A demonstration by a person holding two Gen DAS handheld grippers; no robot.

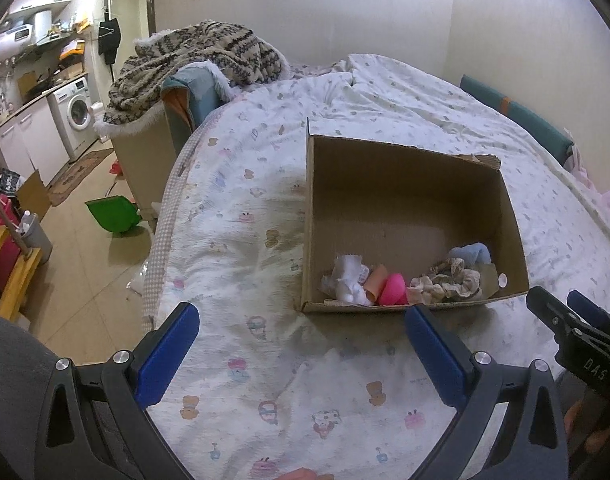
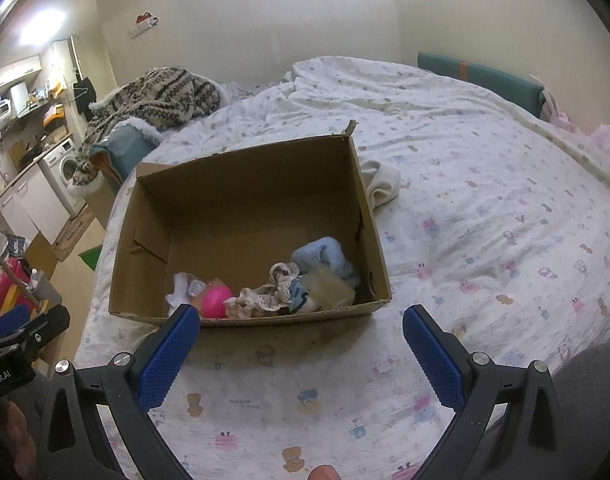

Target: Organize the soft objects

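Observation:
An open cardboard box (image 1: 405, 168) (image 2: 241, 168) stands on the bed. Along its near wall lie soft items: a white cloth (image 1: 347, 278) (image 2: 181, 290), a pink round piece (image 1: 393, 289) (image 2: 215, 300), a beige lace scrunchie (image 1: 449, 280) (image 2: 265, 292) and a light blue cloth (image 1: 473, 254) (image 2: 325, 256). A white folded cloth (image 2: 381, 184) lies on the bed just right of the box. My left gripper (image 1: 301, 350) is open and empty, in front of the box. My right gripper (image 2: 301, 350) is open and empty, also just before the box's near wall.
The bed has a white cartoon-print sheet (image 1: 265, 360) (image 2: 485, 240). A patterned knit blanket (image 1: 193, 56) lies heaped at the bed's far left. The floor on the left holds a green dustpan (image 1: 113, 214) and a grey bin (image 1: 35, 236). A washing machine (image 1: 75, 114) stands beyond.

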